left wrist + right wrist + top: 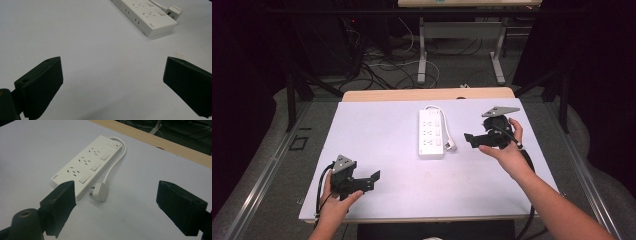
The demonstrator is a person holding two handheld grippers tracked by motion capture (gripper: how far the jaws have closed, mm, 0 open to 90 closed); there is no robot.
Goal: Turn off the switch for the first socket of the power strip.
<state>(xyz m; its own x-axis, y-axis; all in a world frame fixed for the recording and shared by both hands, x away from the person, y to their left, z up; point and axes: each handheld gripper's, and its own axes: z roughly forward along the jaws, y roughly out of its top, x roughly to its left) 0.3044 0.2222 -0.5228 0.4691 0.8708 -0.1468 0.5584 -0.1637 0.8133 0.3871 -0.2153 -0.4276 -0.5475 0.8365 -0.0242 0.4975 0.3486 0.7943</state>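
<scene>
White sheeting covers the desk [377,125], where a power strip [431,134] lies mid-surface with its plug [99,192] alongside, probably staged for both grippers, left [373,181] and right [470,140], fingers wide, empty.

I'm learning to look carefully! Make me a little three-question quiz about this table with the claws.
1. True or false: the plug is pushed into a socket of the power strip.
2. Which claw is nearer the power strip? A) left claw B) right claw
3. Fill in: both claws are ____, holding nothing.

Key: 1 false, it lies on the table beside the strip; 2 B; 3 open.
</scene>
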